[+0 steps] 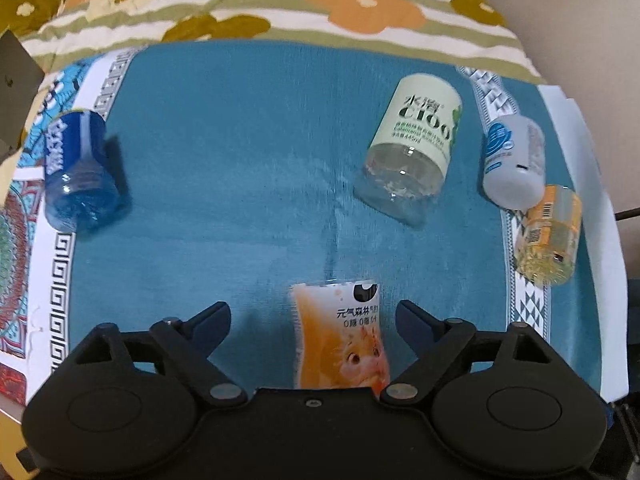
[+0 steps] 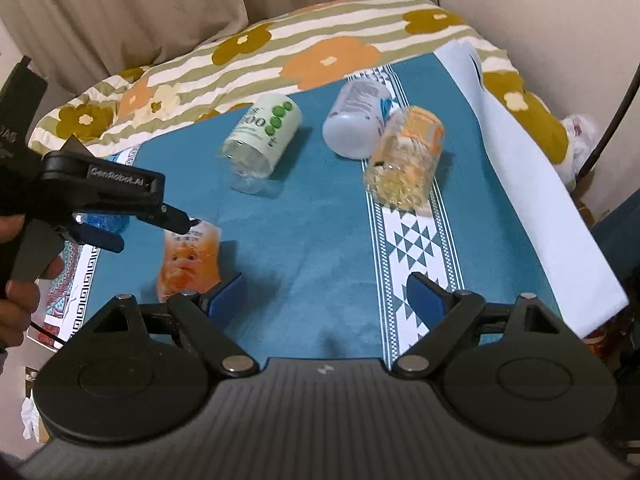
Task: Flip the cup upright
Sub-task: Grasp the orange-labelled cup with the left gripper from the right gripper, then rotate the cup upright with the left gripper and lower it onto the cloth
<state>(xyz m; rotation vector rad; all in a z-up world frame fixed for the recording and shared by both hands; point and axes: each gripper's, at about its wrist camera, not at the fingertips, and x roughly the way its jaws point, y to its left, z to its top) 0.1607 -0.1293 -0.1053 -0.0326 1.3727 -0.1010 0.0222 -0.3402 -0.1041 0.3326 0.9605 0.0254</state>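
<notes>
An orange cup made from a cut bottle, with a cat-face label (image 1: 344, 340), stands on the blue cloth between my open left gripper's fingers (image 1: 314, 316), not touched by them. In the right wrist view the same cup (image 2: 190, 258) sits left of centre, with the left gripper (image 2: 154, 226) just above and beside it. My right gripper (image 2: 326, 300) is open and empty over the blue cloth. Several other cut-bottle cups lie tipped: a green-label clear one (image 1: 412, 148), a white one (image 1: 514, 160), a yellow-orange one (image 1: 550, 234) and a blue one (image 1: 78, 168).
The blue cloth (image 1: 240, 160) has patterned white borders and lies on a flowered striped bedspread (image 1: 260, 4). In the right wrist view, a white sheet edge (image 2: 540, 184) runs along the right side, with a curtain (image 2: 120, 12) behind.
</notes>
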